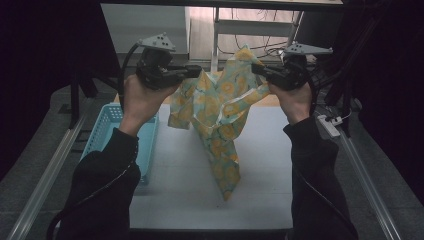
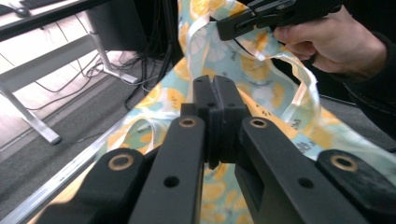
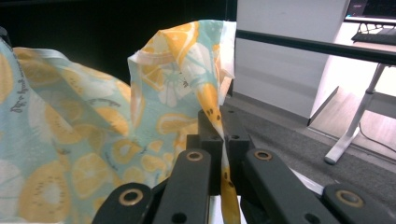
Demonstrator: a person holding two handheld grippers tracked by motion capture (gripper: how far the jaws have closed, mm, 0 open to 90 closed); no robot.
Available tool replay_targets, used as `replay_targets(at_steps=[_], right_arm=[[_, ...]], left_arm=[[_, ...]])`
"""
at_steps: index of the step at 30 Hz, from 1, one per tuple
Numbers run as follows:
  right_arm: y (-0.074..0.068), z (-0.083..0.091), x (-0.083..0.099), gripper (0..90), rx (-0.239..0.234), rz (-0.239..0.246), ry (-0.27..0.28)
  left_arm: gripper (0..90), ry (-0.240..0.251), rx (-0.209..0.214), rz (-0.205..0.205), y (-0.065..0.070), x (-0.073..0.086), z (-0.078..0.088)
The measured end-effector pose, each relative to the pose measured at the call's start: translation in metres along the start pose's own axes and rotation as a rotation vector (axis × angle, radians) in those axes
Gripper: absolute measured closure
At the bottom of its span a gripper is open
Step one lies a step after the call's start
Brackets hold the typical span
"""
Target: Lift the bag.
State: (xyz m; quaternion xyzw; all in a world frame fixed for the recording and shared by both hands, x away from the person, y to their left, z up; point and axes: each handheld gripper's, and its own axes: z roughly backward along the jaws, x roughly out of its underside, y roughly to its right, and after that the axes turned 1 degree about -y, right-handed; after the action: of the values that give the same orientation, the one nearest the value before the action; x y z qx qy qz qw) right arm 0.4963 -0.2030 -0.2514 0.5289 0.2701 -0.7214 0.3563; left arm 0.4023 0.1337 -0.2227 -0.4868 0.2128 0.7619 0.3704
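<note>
The left gripper (image 1: 192, 71), sitting at the upper left of the high view, is clamping its jaws together on one upper edge of the lemon-print cloth bag (image 1: 220, 125), and in the left gripper view the two pads are pressing flat against each other with the fabric passing behind and below them. The right gripper (image 1: 259, 70), at the upper right of the high view, is pinching the opposite upper edge, and in the right gripper view a thin fold of the printed cloth is running down between its closed pads. Between the two grippers the bag is hanging in the air above the white table (image 1: 190, 190), its top spreading across the middle of the frame and its long axis trailing down and slightly right toward the lower centre, where the bottom tip is reaching close to the table or just meeting it; which one I cannot tell. Both hands are standing about equally near the bag, one at each end of its mouth, so any coming move is probably turning on keeping that top edge stretched level. A pale handle strap (image 2: 299, 88) is looping loose near the right hand (image 2: 327, 42). A light blue basket (image 1: 102, 132) is resting at the left edge of the table, well left of the hanging bag. Small dark writing is showing on the print, too blurred to read.
</note>
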Motion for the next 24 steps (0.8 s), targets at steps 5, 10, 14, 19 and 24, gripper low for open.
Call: replay_targets(at_steps=[5,10,14,19,24], right_arm=[[0.003,-0.004,0.007,90.0,0.010,-0.010,-0.024],[0.011,-0.008,0.020,89.9,0.033,-0.038,-0.055],[0.016,-0.010,0.027,89.8,0.040,-0.052,-0.066],[0.017,-0.009,0.031,89.7,0.042,-0.059,-0.071],[0.017,-0.009,0.032,89.3,0.036,-0.061,-0.074]], left_arm=[[89.9,-0.025,0.009,0.013,-0.003,0.006,-0.006],[89.7,-0.064,0.016,0.009,-0.001,0.013,-0.018],[89.6,-0.077,0.024,0.027,-0.004,0.017,-0.025],[89.4,-0.083,0.027,0.039,-0.006,0.022,-0.029],[89.2,-0.096,0.025,0.036,-0.005,0.023,-0.031]])
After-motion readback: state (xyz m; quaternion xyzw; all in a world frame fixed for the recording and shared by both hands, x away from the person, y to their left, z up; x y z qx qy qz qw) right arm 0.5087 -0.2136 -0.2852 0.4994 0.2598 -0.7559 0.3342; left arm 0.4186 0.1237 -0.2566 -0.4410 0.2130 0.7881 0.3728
